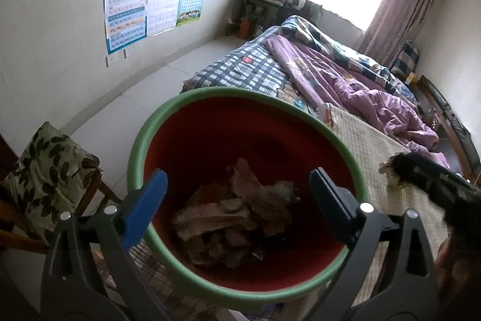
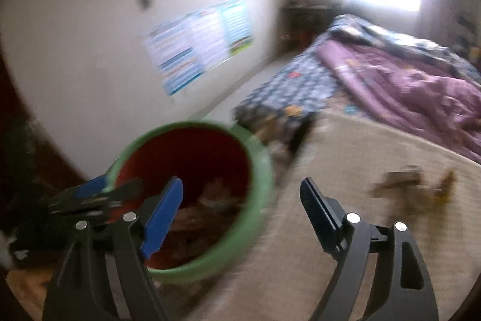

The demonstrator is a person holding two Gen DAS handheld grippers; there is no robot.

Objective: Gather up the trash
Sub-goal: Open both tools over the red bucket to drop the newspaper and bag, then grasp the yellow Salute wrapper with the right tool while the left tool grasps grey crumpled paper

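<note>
A red bin with a green rim (image 1: 240, 91) stands by the bed's edge, holding crumpled brownish paper (image 1: 234, 215). My left gripper (image 1: 237, 184) hovers over its mouth, open, with nothing between the fingers. The right wrist view is blurred: my right gripper (image 2: 242, 188) is open and empty, over the bin's (image 2: 261, 170) right rim and the straw mat. Scraps of trash (image 2: 412, 185) lie on the mat to its right. In the left wrist view the right gripper (image 1: 421, 173) is a dark blur next to a crumpled scrap (image 1: 390, 173). The left gripper (image 2: 108, 185) shows at the bin's left rim.
The bed carries a straw mat (image 1: 366, 140), a purple quilt (image 1: 345, 80) and a checked sheet (image 1: 240, 68). A wooden chair with a leaf-print cushion (image 1: 48, 176) stands left of the bin. Posters (image 1: 144, 5) hang on the wall; a cluttered shelf (image 1: 255, 11) sits by the window.
</note>
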